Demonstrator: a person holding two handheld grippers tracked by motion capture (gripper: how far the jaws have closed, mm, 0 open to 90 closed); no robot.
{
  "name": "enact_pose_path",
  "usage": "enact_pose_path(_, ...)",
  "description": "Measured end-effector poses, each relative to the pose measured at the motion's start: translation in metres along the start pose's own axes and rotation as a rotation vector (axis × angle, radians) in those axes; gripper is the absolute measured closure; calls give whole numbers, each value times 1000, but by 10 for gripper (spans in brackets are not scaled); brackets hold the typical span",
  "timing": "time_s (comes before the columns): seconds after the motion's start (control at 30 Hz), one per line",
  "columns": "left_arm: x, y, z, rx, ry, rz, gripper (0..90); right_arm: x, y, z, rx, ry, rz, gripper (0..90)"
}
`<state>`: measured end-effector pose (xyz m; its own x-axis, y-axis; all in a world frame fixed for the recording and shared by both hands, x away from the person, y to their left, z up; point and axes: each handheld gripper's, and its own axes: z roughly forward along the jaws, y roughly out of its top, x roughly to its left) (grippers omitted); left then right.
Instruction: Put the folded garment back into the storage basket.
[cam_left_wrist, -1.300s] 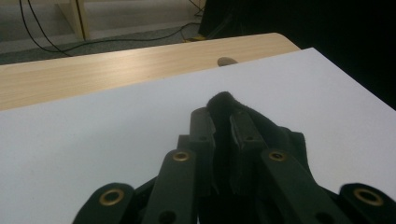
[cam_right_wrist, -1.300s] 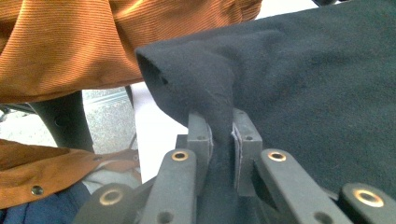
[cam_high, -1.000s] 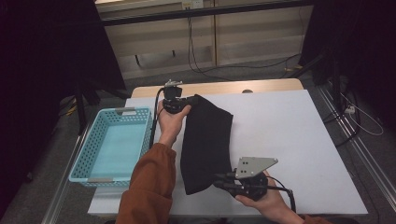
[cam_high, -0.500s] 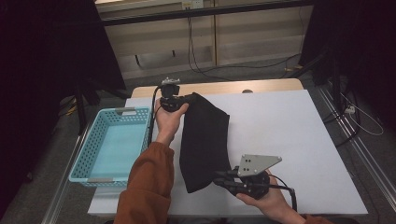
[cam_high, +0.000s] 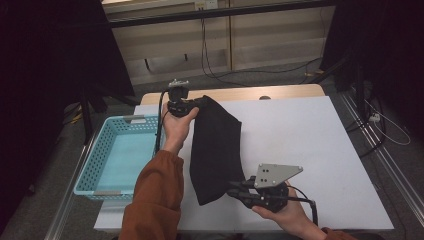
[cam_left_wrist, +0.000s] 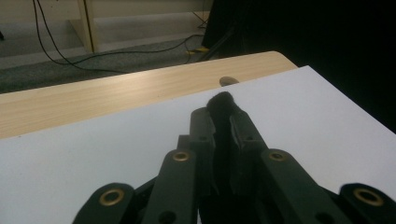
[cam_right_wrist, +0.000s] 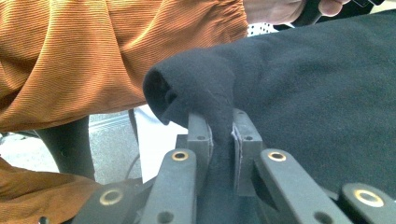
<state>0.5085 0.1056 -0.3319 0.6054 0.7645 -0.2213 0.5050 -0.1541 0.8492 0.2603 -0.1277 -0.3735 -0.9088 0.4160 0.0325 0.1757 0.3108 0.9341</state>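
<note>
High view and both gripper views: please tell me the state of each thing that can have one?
black cloth: folded, stretched between both grippers
left gripper: fingers shut on the cloth's far corner
right gripper: fingers shut on the cloth's near corner
blue basket: empty, beside the table's left edge

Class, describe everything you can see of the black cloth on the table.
The black cloth looks soft and fuzzy, folded into a long, narrow band. It lies on the white table, running from far edge toward the near side. The left hand-held gripper pinches its far corner; the right hand-held gripper pinches its near corner, where the fabric bunches between the jaws.
</note>
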Motion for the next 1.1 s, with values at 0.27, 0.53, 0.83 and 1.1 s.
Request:
enact_pose_path(0.27,1,5,-7,-9,6,5,817,1,6,0,-16,4,-12,820)
enact_pose_path(0.53,3,10,-16,-28,7,13,817,3,13,4,-35,21,-13,820)
enact_pose_path(0.83,8,15,-27,-36,21,7,818,7,24,9,-45,33,-26,820)
enact_pose_path(1.1,13,20,-38,-47,32,7,818,9,34,14,-58,46,-43,820)
